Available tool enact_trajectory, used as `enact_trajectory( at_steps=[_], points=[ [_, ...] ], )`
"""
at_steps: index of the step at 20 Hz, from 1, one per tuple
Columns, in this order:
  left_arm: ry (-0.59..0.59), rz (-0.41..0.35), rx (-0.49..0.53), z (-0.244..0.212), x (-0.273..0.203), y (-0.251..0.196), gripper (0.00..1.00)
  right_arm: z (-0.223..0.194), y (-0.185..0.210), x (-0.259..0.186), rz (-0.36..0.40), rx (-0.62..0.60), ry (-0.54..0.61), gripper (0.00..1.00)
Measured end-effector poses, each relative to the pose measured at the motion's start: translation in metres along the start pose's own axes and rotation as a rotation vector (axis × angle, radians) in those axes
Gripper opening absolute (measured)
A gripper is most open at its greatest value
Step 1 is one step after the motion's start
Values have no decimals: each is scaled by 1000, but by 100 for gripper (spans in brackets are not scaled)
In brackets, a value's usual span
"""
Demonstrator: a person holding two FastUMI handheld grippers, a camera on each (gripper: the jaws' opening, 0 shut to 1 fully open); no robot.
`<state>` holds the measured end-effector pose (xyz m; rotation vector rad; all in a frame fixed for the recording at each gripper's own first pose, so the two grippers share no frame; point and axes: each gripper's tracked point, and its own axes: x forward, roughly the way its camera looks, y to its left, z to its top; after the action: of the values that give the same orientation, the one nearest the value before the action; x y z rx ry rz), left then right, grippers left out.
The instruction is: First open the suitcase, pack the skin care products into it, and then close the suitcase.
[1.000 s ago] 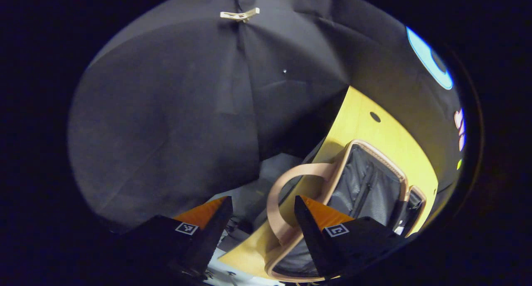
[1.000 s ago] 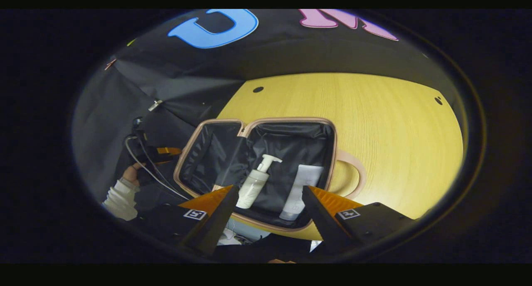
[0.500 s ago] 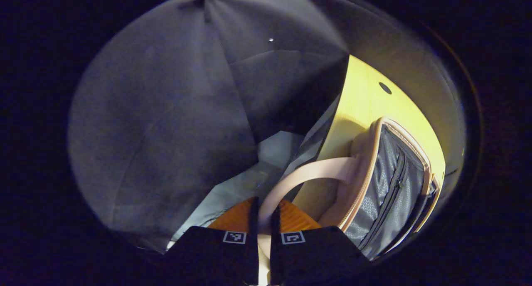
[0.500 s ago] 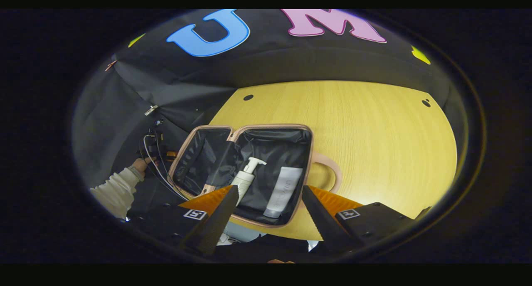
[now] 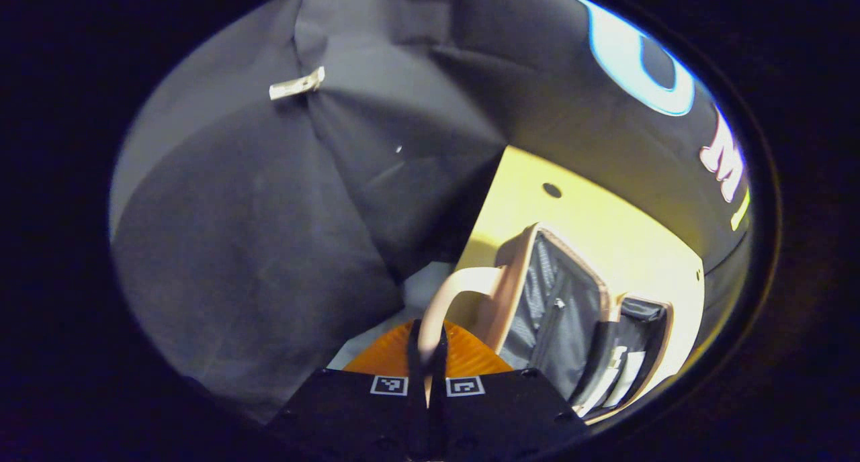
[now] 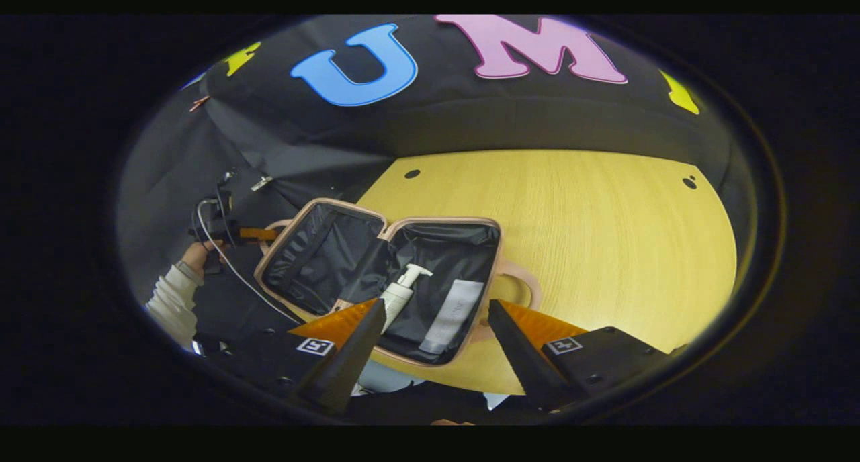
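Here, yellow wooden surface (image 6: pixel 605 247) within black cloth booth wall (image 5: pixel 235 247), open pink suitcase (image 6: pixel 500 247) holding pump bottle (image 6: pixel 398 297) and tube (image 6: pixel 451 307), left gripper (image 5: pixel 428 354) jaws clamped on lid handle (image 5: pixel 457 284), right gripper (image 6: pixel 435 328) jaws wide, empty.

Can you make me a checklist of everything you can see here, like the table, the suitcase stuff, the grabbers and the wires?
Surface: yellow wooden table, bare beside the case, with small dark holes near its far edge.
Job's things: pink suitcase lies open on the table; a white pump bottle and a white tube lie inside it, side by side.
Clutter: nothing seen.
Grippers: left gripper is shut on the handle of the lid half; right gripper is open, holding nothing, on the near side of the case.
Cables: a thin cable hangs from the left gripper.
Surroundings: black cloth wall, clip on it, white sleeve.
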<state>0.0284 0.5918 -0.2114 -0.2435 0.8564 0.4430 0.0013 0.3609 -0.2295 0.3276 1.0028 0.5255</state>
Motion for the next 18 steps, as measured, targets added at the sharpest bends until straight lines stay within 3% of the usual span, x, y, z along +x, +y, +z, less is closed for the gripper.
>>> enact_trajectory(
  at_steps=[4,8,13,15,18],
  points=[
    [-137,-90,73,49,-95,-65,6,10,-13,-36,22,-94,-75,97],
    [-202,-183,131,59,-164,-142,6,24,-26,-73,48,-178,-152,97],
    [-185,-385,198,18,-190,-282,6,25,-57,-116,34,-189,-205,97],
    [-124,-462,233,-19,-184,-342,6,23,-69,-129,30,-179,-213,97],
    [-59,-508,262,-68,-148,-406,6,20,-92,-146,12,-173,-231,97]
  ],
)
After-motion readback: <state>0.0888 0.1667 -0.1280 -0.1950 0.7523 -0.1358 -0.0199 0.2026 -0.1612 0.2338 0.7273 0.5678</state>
